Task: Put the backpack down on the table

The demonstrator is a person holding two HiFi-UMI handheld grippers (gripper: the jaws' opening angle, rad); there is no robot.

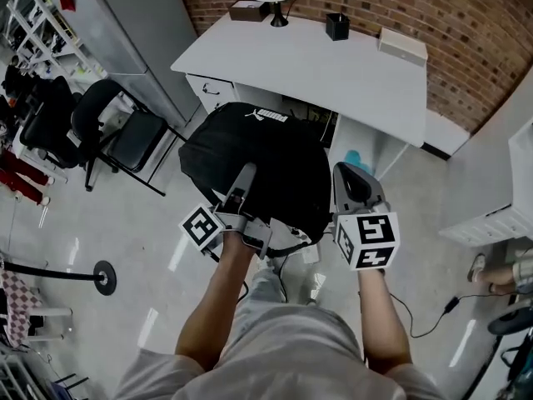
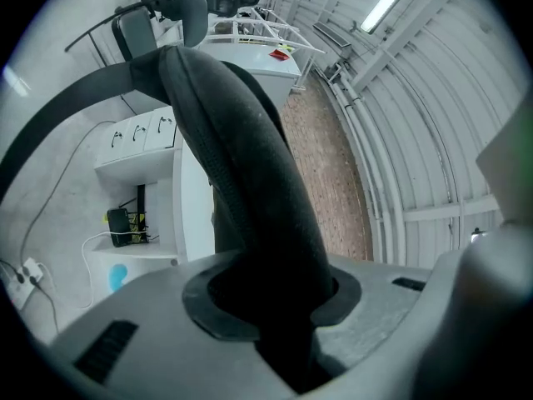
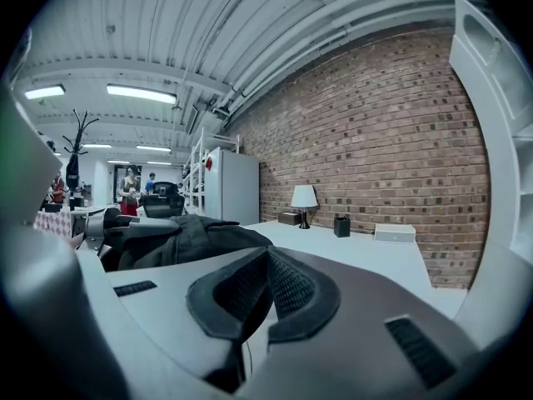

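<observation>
Left gripper (image 1: 242,177) clamps the strap (image 2: 241,182) of the black backpack (image 1: 271,152), which hangs just short of the table (image 1: 333,69) (its near edge). Right gripper (image 1: 351,176), jaws closed on nothing, is nearer the table.

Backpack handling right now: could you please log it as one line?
left gripper: shut on strap | right gripper: shut, empty | backpack: held up before table, not yet on it
</observation>
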